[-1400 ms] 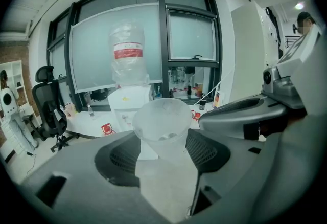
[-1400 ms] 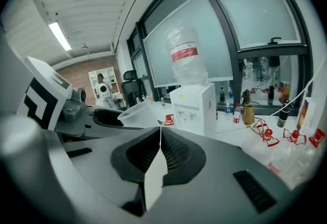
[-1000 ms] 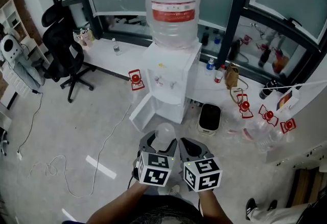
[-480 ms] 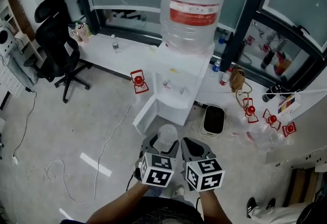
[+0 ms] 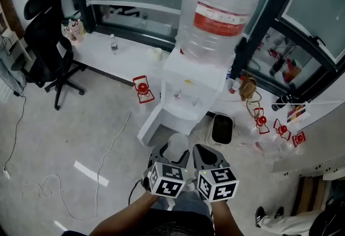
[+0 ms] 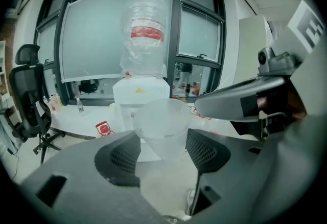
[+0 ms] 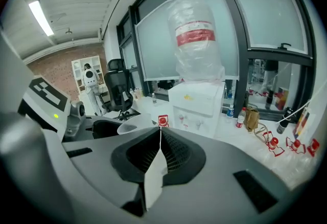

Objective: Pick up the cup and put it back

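Note:
A translucent plastic cup [image 5: 177, 145] stands upright between the jaws of my left gripper [image 5: 175, 155], which is shut on it. In the left gripper view the cup [image 6: 162, 127] fills the gap between the two black pads of that gripper [image 6: 163, 149]. Just to its right, my right gripper [image 5: 200, 151] is shut with nothing in it; in the right gripper view its pads [image 7: 159, 141] meet in a line, and the cup's rim [image 7: 134, 127] shows to the left. The white water dispenser [image 5: 188, 92] with its large bottle [image 5: 218, 11] stands just ahead of both.
The dispenser's lower door [image 5: 153, 124] hangs open towards me. A black-topped bin [image 5: 221, 130] sits to its right. A black office chair [image 5: 46, 41] is at the far left. A white ledge [image 5: 126, 57] runs along the windows. A cable [image 5: 108, 159] lies on the floor.
The dispenser has come closer and looms larger in the head view. Both grippers stay side by side, the left one still shut on the cup.

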`<state>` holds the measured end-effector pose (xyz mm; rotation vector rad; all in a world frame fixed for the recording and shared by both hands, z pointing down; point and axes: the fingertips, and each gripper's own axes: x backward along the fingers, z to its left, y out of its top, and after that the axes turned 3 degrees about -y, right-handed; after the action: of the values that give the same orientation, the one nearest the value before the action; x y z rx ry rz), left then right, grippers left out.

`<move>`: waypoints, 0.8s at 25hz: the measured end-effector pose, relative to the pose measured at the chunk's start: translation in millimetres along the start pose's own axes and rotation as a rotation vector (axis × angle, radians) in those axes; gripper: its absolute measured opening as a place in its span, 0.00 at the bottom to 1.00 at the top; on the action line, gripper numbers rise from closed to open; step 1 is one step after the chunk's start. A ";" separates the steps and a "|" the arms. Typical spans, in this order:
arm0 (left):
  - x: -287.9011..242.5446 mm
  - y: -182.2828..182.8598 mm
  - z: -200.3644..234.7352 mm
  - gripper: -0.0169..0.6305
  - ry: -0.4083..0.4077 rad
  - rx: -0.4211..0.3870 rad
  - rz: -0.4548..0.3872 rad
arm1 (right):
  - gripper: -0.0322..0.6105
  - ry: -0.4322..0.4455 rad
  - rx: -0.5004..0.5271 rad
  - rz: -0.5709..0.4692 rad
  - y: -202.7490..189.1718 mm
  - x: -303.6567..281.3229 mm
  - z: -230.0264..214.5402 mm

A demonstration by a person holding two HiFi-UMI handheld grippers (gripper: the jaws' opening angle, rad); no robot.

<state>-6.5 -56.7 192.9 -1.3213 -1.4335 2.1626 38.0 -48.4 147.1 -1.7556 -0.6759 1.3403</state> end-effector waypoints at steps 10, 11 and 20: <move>-48.7 -13.1 28.6 0.47 0.014 -0.014 0.019 | 0.08 0.053 0.039 0.010 -1.9 -58.9 -9.1; -56.3 -15.6 31.1 0.47 0.017 -0.012 0.020 | 0.08 0.060 0.041 0.013 -4.5 -66.0 -12.1; -122.0 -51.5 43.7 0.47 0.034 0.016 0.051 | 0.08 0.107 0.067 0.048 -35.6 -126.6 -46.0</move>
<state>14.7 -132.6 307.9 -1.3965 -1.3816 2.1678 46.8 -143.8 248.3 -1.7858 -0.5275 1.2759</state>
